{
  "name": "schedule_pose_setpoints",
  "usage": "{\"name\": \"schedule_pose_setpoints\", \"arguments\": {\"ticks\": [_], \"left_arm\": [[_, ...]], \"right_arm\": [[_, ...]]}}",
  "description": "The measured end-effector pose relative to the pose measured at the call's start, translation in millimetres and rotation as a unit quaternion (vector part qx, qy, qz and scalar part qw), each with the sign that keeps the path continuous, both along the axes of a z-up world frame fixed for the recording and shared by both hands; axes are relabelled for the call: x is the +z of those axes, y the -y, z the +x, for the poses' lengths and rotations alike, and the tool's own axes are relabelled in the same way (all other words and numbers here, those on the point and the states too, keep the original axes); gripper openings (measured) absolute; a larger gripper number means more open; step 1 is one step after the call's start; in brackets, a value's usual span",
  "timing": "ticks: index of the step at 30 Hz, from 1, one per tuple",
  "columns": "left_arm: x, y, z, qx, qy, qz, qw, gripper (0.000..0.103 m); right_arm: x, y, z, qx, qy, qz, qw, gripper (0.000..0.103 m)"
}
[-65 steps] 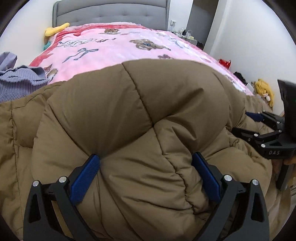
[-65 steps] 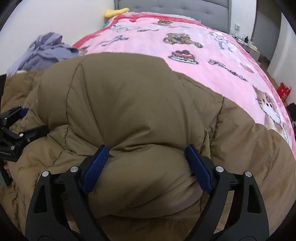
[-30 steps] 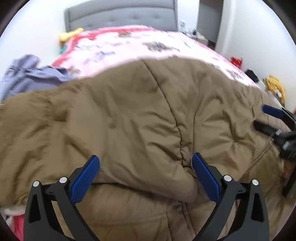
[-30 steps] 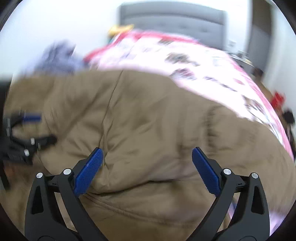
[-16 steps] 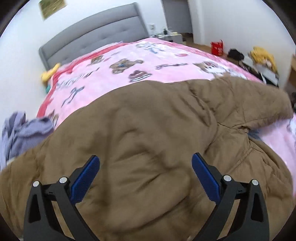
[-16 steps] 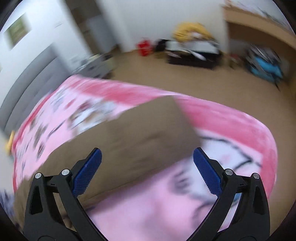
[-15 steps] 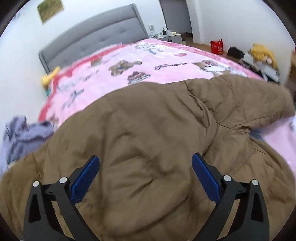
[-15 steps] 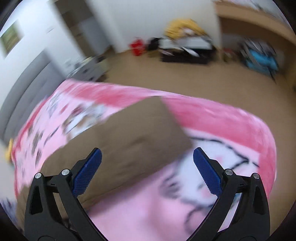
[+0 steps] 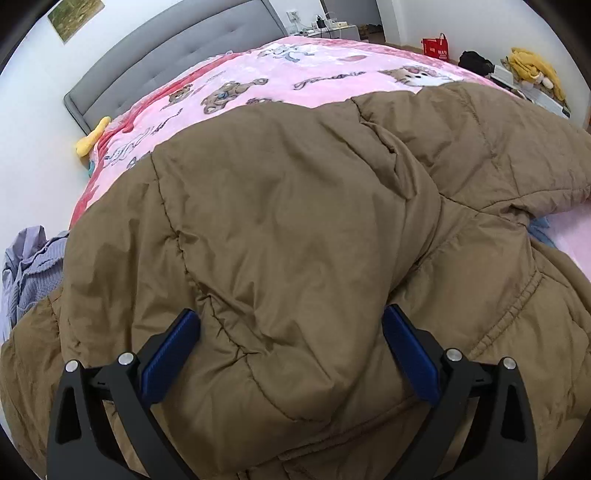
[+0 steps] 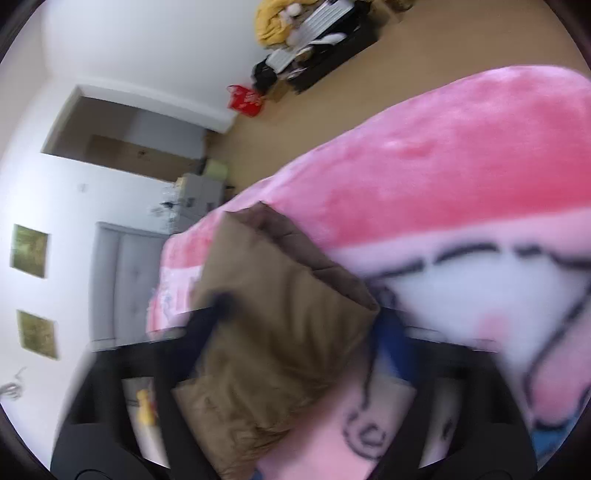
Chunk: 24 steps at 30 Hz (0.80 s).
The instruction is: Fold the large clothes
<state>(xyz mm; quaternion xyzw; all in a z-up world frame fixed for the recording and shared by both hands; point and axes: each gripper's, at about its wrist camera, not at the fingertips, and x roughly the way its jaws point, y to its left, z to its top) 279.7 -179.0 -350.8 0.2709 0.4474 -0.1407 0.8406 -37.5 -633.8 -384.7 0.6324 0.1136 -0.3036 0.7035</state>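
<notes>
A large brown puffer coat (image 9: 295, 229) lies spread over the near half of the bed, with one sleeve (image 9: 517, 158) stretched out to the right. My left gripper (image 9: 291, 350) is open, its blue pads on either side of a puffy fold of the coat. The right wrist view is tilted and blurred. There my right gripper (image 10: 306, 332) is around the end of the brown sleeve (image 10: 280, 306), which lies between its fingers over the pink blanket. Whether the jaws press on it I cannot tell.
The bed has a pink cartoon blanket (image 9: 295, 74) and a grey headboard (image 9: 166, 48). A lilac knit garment (image 9: 26, 266) lies at the left edge. A yellow toy (image 9: 90, 140) sits by the wall. Bags and clutter (image 10: 306, 33) stand on the wooden floor beyond the bed.
Both grippers drew back from the coat's bulk. My right gripper swung out to the right, over the bed's edge, and now has the sleeve end between its fingers. My left gripper shifted slightly.
</notes>
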Motion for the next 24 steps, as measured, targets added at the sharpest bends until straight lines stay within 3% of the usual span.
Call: {"name": "schedule_pose_setpoints", "arguments": {"ticks": [4,7,11,13,16,19,21,22,24], "left_arm": [[-3.4,1.1,1.2,-0.001,0.001,0.004,1.0000,0.098],[-3.0,0.6,0.5,0.000,0.001,-0.002,1.0000,0.098],[5.6,-8.8,0.0,0.005,-0.002,-0.025,0.9997,0.098],[11.6,-17.4,1.3,0.010,-0.007,-0.049,0.9987,0.098],[19.0,-31.3,2.4,0.013,-0.004,-0.056,0.9983,0.098],[28.7,-51.3,1.7,0.013,-0.006,-0.076,0.9970,0.098],[36.6,-69.2,0.3,0.017,-0.005,-0.087,0.9961,0.098],[41.3,-76.7,0.0,0.019,-0.003,-0.094,0.9954,0.098],[53.1,-96.9,-2.9,0.024,0.004,-0.112,0.9934,0.098]], "right_arm": [[22.4,-1.5,10.6,0.033,-0.030,-0.043,0.998,0.015],[50.9,-4.2,17.3,0.053,-0.028,-0.080,0.995,0.011],[129.7,-30.0,45.5,0.123,0.017,-0.168,0.978,0.010],[178.8,-56.8,70.6,0.180,0.036,-0.222,0.957,0.010],[249.6,-109.5,114.1,0.264,0.060,-0.303,0.914,0.010],[304.5,-185.6,170.8,0.371,0.099,-0.358,0.851,0.010],[318.1,-227.8,201.2,0.426,0.113,-0.369,0.818,0.010],[321.9,-258.1,222.4,0.461,0.119,-0.373,0.797,0.010],[320.1,-298.4,247.9,0.503,0.116,-0.369,0.773,0.010]]}}
